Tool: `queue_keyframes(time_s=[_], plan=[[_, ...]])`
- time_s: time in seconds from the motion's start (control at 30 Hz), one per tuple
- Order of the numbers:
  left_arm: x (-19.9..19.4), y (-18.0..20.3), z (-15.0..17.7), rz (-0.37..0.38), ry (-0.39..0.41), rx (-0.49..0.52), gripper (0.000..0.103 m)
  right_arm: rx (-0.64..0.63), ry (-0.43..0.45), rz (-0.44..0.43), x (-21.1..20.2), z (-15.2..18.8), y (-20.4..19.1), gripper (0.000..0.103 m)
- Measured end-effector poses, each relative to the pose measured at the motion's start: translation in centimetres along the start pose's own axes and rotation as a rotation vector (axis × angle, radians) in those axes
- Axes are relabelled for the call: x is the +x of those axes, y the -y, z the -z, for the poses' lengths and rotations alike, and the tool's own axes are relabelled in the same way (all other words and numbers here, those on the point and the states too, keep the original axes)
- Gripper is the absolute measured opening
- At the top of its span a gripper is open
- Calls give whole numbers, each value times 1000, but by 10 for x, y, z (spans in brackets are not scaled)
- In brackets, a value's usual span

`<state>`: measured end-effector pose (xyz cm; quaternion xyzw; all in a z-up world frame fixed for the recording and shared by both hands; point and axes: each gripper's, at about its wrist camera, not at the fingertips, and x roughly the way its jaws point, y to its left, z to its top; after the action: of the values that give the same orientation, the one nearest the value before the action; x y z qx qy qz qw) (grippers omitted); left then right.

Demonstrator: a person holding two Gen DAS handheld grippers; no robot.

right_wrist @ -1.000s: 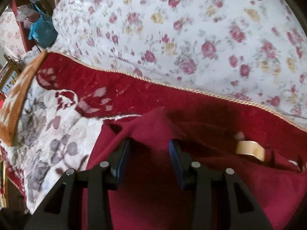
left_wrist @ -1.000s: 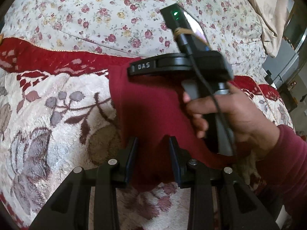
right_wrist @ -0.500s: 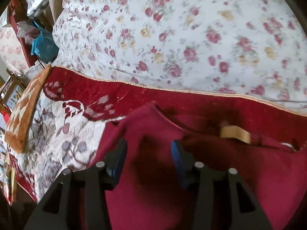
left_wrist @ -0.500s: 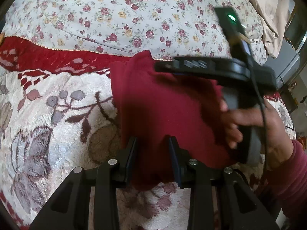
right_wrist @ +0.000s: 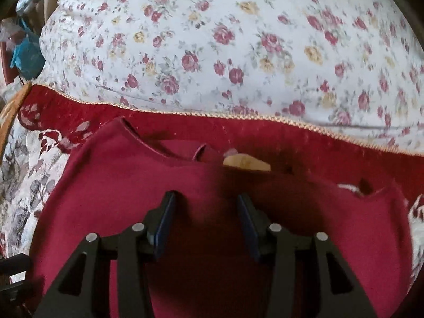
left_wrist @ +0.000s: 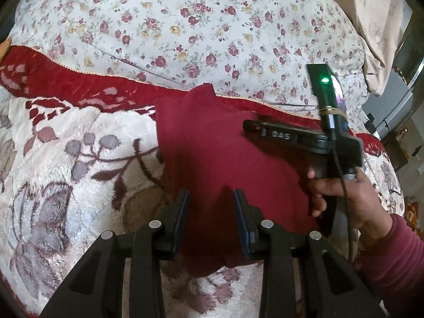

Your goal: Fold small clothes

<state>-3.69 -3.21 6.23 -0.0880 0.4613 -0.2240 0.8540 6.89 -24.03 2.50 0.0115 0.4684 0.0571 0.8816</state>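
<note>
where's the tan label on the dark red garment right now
In the right wrist view the tan label sits inside the neckline of the dark red knit garment, just beyond the right gripper, below the blanket's gold-trimmed red border.

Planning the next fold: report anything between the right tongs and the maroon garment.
Nothing visible. The right tongs, jaws just opened wider with nothing pinched, hang directly over the maroon garment; only its tan label lies ahead at the neckline.
</note>
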Motion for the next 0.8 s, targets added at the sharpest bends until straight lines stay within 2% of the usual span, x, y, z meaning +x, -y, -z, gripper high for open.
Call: queue_keyframes(time_s=[0.1,0.17,0.23,0.4,0.53,0.67,0.8], plan=[[-2,-3,-1,22,9,-23,11,15,25,-22,-16,3,3,52],[0,-6,-2,29,5,-41,11,25,35,-25,-20,8,8,66],[2,-7,-2,27,-1,-47,11,28,-10,-18,-8,14,12,67],[3,-4,-1,11,-3,-28,11,9,-38,5,-4,3,1,70],[3,-4,-1,18,-4,-34,11,-22,-12,-86,-18,-10,-25,70],[2,-5,0,24,-3,-36,11,-69,-67,-201,-15,-20,-55,72],[2,-6,0,32,-6,-43,11,-78,-116,-247,-5,-29,-78,72]])
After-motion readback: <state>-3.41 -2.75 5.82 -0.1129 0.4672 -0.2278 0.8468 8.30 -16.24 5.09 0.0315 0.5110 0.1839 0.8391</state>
